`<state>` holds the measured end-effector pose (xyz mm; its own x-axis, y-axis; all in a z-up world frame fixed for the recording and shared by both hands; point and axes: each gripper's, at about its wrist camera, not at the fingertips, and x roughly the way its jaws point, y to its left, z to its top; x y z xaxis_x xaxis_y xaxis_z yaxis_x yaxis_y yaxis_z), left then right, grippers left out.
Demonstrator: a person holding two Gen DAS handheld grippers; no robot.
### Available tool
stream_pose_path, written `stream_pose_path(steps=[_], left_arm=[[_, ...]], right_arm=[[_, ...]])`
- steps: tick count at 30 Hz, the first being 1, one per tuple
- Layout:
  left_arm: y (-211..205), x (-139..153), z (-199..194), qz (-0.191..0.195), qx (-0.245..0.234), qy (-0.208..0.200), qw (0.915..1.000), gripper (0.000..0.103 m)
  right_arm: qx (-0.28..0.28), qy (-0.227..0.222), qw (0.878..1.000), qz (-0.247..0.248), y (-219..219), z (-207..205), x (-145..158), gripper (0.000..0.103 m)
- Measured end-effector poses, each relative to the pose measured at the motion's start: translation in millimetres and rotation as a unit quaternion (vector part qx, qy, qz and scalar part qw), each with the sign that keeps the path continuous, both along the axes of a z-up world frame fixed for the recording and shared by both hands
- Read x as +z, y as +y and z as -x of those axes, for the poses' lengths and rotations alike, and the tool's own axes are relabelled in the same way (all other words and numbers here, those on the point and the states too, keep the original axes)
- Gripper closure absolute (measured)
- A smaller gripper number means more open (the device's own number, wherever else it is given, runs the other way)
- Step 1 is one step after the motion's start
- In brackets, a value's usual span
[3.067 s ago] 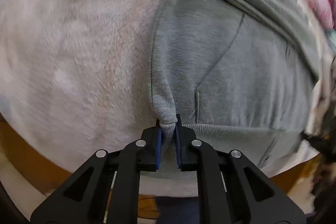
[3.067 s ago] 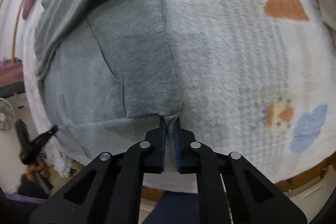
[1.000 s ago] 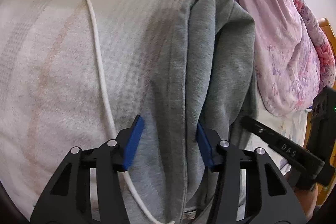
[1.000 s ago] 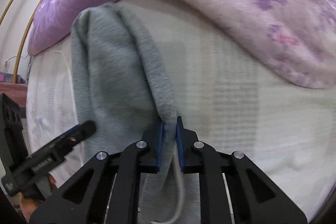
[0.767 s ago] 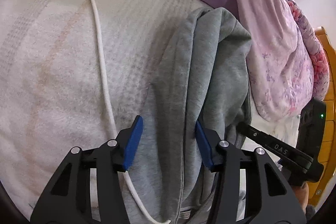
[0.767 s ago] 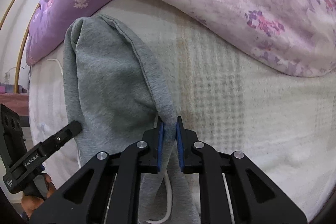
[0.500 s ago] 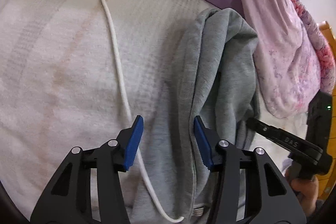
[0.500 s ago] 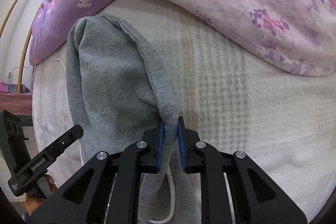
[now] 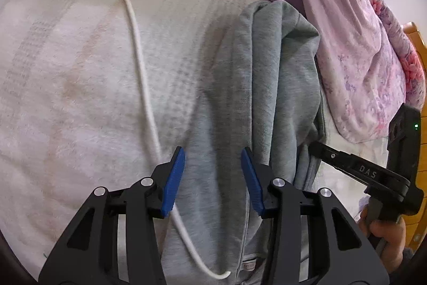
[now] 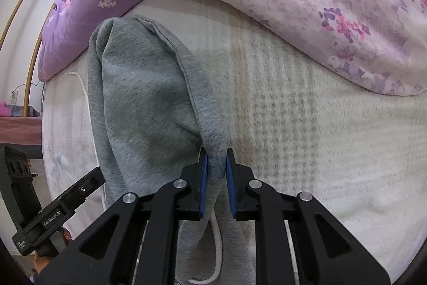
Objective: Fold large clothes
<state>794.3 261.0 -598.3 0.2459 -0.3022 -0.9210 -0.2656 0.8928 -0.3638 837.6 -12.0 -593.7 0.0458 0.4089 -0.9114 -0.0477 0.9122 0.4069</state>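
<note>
White fleece bed (image 9: pixel 80 87) carries the grey sweatshirt (image 9: pixel 267 98), folded lengthwise. Left hand-held gripper (image 9: pixel 212 178) is spread above it; right hand-held gripper (image 10: pixel 215 175) pinches its edge. Judged step: laying down the fold; next, the right releases and the fabric is smoothed.

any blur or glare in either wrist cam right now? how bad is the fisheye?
Left wrist: sharp, soft even light, no glare; faint shadow left of the grey hoodie; white cord bows from fisheye. Right wrist: equally sharp; floral quilt curves at the rim; dark vignette corners in both.
</note>
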Motion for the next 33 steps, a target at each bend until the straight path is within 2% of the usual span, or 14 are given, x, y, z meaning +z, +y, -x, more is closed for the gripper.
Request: stream_pose_path(steps=[4,9,10,13,14,16,18,19,20,24,28,31,32,33], left_arm=[[-16,3,-11,0.001,-0.015,-0.004,0.9999,0.059],[-33,-5,-22,-0.038,-0.039,0.012,0.9985,0.059],[-32,-6,-22,-0.035,-0.036,0.013,0.9986,0.066],[-30,-4,-19,-0.017,-0.026,0.003,0.9995,0.07],[-29,-5,-19,-0.022,-0.028,0.006,0.9994,0.077],[-25,-8,-18,-0.032,-0.027,0.014,0.999,0.079],[-27,-14,-22,-0.016,-0.024,0.02,0.9994,0.081],[-28,-15,-24,-0.02,-0.027,0.019,0.9993,0.095],[-31,-14,-25,-0.03,-0.035,0.017,0.9988,0.095],[-32,23,-9,-0.07,-0.053,-0.041,0.9953,0.096],[-4,66,28,-0.092,-0.046,-0.08,0.9915,0.096],[29,83,60,-0.1,-0.014,-0.085,0.9913,0.096],[36,84,67,-0.106,-0.008,-0.083,0.9909,0.096],[45,77,76,-0.118,0.0,-0.064,0.9909,0.096]], right_arm=[[0.001,0.002,1.0,-0.004,-2,0,0,0.089],[0.005,0.003,1.0,-0.007,-5,-1,-1,0.089],[0.007,0.002,1.0,-0.007,-5,-1,-1,0.089],[0.006,0.003,1.0,-0.011,-9,-1,-1,0.089],[0.004,0.004,1.0,-0.012,-11,-1,-2,0.089],[0.005,0.005,1.0,-0.013,-11,0,-4,0.089],[0.006,0.005,1.0,-0.014,-10,0,-6,0.089],[0.011,0.001,1.0,-0.01,-8,0,-5,0.089],[0.015,-0.014,1.0,-0.005,-8,2,0,0.093],[0.024,-0.075,0.997,-0.004,-17,14,38,0.095],[0.01,-0.115,0.993,-0.032,-52,32,79,0.096],[-0.002,-0.15,0.988,-0.043,-80,53,97,0.096],[-0.005,-0.158,0.987,-0.028,-86,59,96,0.096],[-0.005,-0.147,0.989,0.001,-93,62,84,0.096]])
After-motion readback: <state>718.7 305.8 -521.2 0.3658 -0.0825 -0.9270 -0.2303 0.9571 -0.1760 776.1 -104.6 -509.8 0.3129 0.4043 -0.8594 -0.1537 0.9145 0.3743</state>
